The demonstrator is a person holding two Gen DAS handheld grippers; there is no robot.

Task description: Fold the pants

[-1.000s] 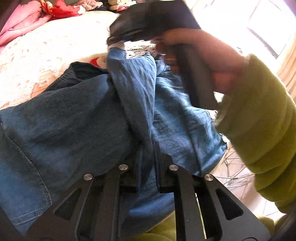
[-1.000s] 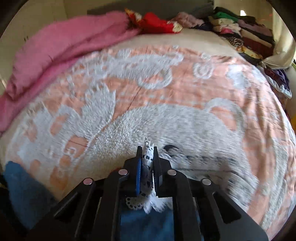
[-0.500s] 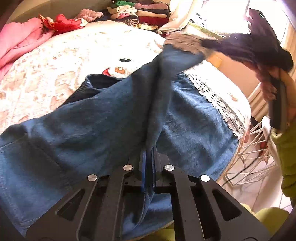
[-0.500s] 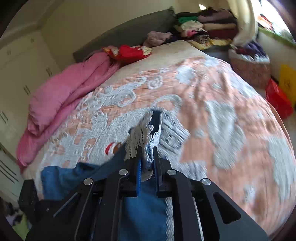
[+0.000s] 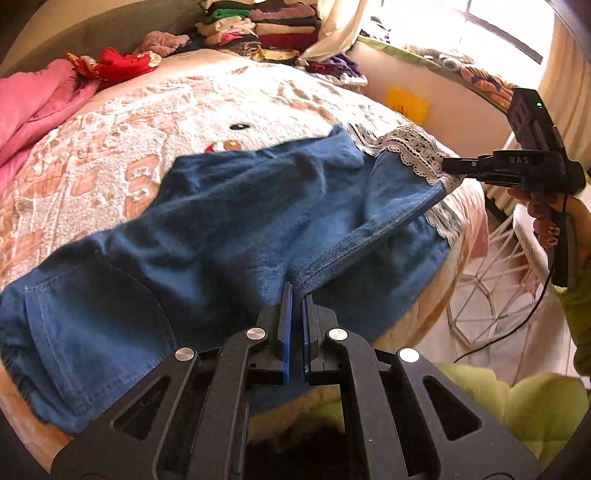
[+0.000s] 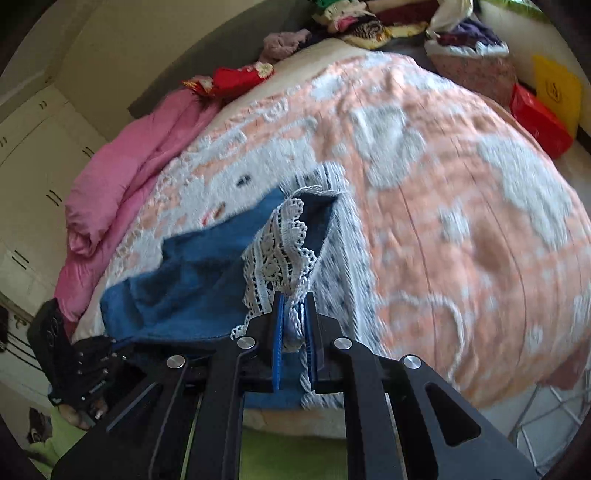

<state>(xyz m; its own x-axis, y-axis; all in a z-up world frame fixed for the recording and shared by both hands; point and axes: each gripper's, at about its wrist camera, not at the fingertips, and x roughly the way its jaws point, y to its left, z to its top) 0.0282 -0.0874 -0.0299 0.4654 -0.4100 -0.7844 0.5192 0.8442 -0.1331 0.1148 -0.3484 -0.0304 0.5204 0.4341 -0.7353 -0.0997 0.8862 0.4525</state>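
A wide bed [image 5: 258,99] fills the room under a peach-and-white bedspread [image 6: 461,192], a pink quilt [image 6: 122,177] bunched along one side. Folded clothes [image 5: 266,26] are stacked by the headboard; sunlight floods through the window [image 5: 491,33]; pale cupboards [image 6: 33,155] line the wall

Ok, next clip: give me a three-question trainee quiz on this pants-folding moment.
1. True or false: the right gripper is shut on the lace hem of the jeans.
2. Which part of the jeans does the left gripper pinch? A) the back pocket B) a seam edge C) the lace hem
3. Fill in: the pink quilt lies at the bed's ____ side in the left wrist view.

Key: 1 true. 2 B: the stitched seam runs into the closed jaws, while the pocket lies flat to the left. 3 left.
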